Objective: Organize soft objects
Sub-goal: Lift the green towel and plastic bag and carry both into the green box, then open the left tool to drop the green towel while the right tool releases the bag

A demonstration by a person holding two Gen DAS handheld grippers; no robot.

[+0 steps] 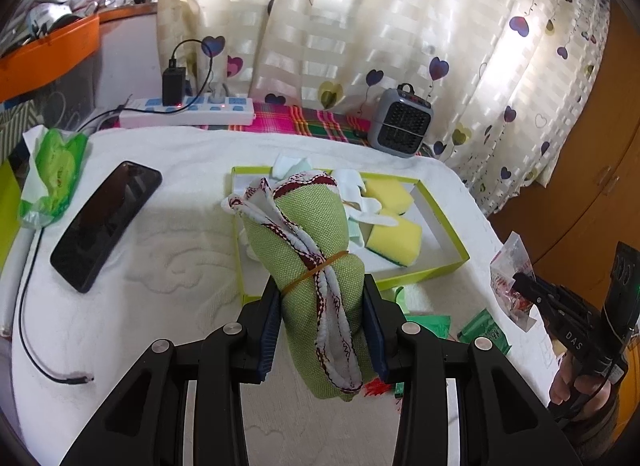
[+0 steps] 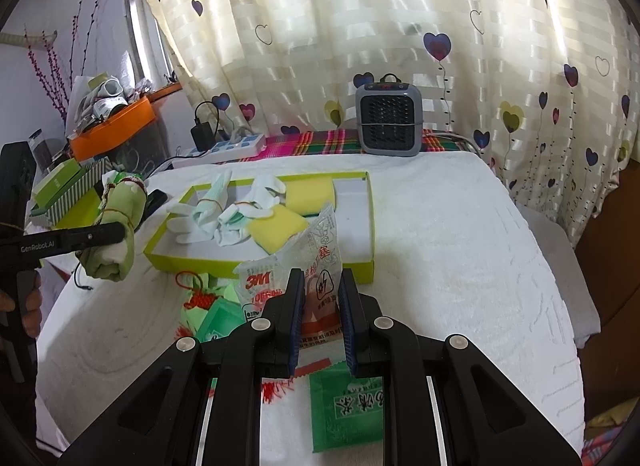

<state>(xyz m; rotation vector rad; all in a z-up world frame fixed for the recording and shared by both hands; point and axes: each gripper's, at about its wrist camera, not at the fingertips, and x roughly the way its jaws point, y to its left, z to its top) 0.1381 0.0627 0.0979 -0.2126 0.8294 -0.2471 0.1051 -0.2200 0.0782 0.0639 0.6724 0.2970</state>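
My left gripper point(image 1: 322, 298) is shut on a rolled green cloth point(image 1: 312, 234) with white and red trim and a rubber band, held above the white towel. The same cloth point(image 2: 116, 234) shows at the left of the right wrist view. My right gripper point(image 2: 320, 290) is shut on a clear plastic packet point(image 2: 316, 258) with red print, lifted just in front of the green-rimmed box point(image 2: 260, 262). That packet point(image 1: 510, 282) also appears at the right of the left wrist view. In the box lie white gloves point(image 2: 208, 213) and two yellow sponges point(image 2: 308, 193).
A black phone point(image 1: 106, 221), a green tissue pack point(image 1: 54, 173) and a loose cable point(image 1: 28, 326) lie left on the towel. Green sachets point(image 2: 344, 406) and a red tasselled charm point(image 2: 200, 298) lie near the front. A grey heater point(image 2: 388, 121) and power strip point(image 1: 188, 109) stand at the back.
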